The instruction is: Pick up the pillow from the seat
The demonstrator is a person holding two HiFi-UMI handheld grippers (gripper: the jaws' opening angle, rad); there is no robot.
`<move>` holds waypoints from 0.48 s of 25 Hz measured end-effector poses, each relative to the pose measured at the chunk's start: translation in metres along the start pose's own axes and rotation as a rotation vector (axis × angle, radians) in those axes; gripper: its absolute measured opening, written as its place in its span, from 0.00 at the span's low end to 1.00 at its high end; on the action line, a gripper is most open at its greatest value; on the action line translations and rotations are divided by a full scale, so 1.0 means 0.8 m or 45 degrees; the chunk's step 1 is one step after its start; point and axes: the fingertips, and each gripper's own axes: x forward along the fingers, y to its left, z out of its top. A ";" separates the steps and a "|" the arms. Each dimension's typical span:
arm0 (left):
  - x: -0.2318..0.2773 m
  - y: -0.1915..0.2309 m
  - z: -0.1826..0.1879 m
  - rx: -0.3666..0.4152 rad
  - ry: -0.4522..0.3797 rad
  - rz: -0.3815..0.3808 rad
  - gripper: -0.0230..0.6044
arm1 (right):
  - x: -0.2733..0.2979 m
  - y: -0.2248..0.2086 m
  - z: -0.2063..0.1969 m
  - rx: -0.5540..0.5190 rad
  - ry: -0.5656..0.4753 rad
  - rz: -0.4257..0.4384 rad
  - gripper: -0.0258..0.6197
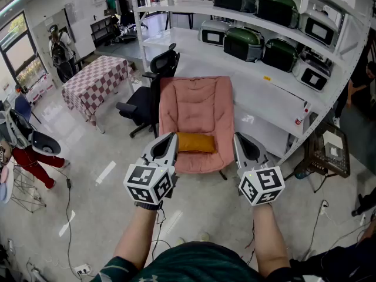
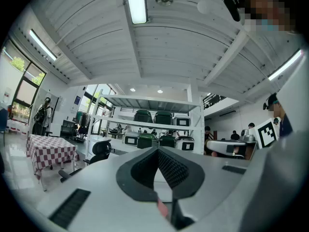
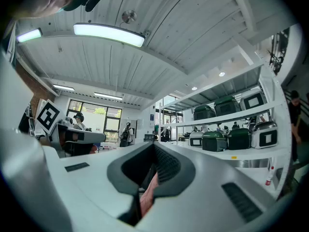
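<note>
While left claw (image 1: 171,136) and right claw (image 1: 237,137) hang shut, empty, the pillow (image 1: 195,142) lies mid-frame on the seat (image 1: 197,104) beside an office chair (image 1: 154,84).

Pillow (image 1: 196,143) matt cloth; seat (image 1: 197,101) quilted fabric; floor (image 1: 194,207) smooth, glossy.

Open floor (image 1: 200,207) fronts the pink chair (image 1: 197,107); an office chair (image 1: 150,93) and shelving (image 1: 282,84) flank it.

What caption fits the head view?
Shut left hand-held gripper and shut right hand-held gripper face the orange pillow on the pink chair.
</note>
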 end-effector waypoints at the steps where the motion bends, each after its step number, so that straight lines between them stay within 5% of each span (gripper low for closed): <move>1: 0.001 -0.001 0.001 0.001 0.000 -0.001 0.04 | 0.001 -0.001 0.001 -0.001 0.000 -0.001 0.04; 12: 0.005 -0.015 0.002 -0.002 -0.008 -0.015 0.04 | -0.004 -0.005 0.000 -0.018 -0.001 0.013 0.04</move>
